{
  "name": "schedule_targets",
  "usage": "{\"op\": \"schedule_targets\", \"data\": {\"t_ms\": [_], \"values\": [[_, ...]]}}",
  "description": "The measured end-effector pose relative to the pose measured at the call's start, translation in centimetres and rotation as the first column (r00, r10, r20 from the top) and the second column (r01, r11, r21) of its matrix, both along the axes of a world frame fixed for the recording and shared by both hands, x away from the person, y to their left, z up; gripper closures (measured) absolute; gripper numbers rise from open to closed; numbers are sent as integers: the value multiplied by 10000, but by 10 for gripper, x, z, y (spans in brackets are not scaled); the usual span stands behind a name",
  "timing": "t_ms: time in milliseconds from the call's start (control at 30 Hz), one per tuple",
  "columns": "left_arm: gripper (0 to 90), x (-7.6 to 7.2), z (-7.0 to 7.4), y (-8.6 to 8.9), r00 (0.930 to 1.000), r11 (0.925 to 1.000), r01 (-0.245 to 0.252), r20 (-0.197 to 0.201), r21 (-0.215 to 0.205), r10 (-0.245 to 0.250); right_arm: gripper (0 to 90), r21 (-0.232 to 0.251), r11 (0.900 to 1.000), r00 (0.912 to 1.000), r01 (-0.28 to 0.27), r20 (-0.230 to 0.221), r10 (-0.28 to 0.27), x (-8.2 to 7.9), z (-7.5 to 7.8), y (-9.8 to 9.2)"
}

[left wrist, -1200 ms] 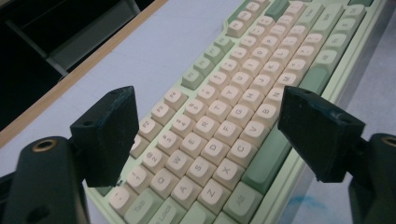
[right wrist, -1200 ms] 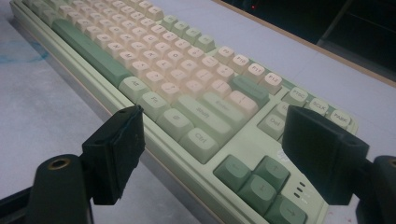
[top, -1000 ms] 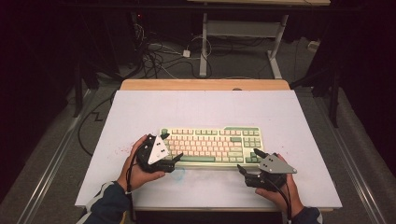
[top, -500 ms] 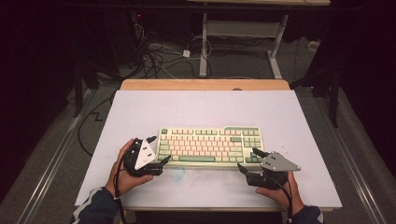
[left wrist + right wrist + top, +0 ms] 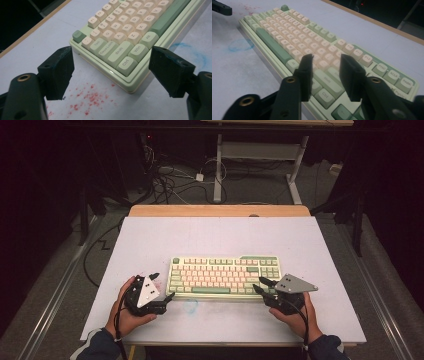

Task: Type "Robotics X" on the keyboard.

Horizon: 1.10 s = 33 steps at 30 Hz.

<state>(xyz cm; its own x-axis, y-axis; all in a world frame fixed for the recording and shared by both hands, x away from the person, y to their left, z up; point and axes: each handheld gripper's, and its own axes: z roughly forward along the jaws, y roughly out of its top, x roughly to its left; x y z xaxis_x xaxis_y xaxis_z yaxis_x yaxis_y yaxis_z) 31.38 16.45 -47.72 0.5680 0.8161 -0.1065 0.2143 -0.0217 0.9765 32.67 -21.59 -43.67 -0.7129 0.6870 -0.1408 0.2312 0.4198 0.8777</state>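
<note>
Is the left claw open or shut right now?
Open. In the left gripper view the left claw has its jaws spread wide apart, flanking the keyboard's near corner without touching it.

bench (image 5: 220, 235): pale top, wooden strip along far edge | red speckles (image 5: 90, 98): scattered on bench surface near front left | blue scribble ring (image 5: 240, 45): on bench surface toward front | cables (image 5: 170, 180): tangled on floor beyond bench | second table frame (image 5: 260, 155): white legs, behind, well apart | surroundings: dark
</note>
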Motion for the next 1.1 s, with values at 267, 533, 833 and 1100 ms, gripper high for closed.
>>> {"op": "schedule_targets", "data": {"t_ms": [267,533,833,1100], "values": [[193,-2,-4,0,9999,9999,-44,-133,132,46,879,-276,9990,9986,-350,-408,338,14,2,15],[193,-2,-8,-2,9996,9997,80,-275,237,-73,900,-625,9969,9957,-485,-825,432,37,2,40],[193,-1,-10,-3,9991,9995,146,-397,276,-135,900,-988,9938,9931,-516,-1103,406,59,2,67],[193,-1,-12,-3,9986,9993,195,-489,328,-179,900,-1505,9875,9897,-469,-1411,255,66,-7,85]]}}
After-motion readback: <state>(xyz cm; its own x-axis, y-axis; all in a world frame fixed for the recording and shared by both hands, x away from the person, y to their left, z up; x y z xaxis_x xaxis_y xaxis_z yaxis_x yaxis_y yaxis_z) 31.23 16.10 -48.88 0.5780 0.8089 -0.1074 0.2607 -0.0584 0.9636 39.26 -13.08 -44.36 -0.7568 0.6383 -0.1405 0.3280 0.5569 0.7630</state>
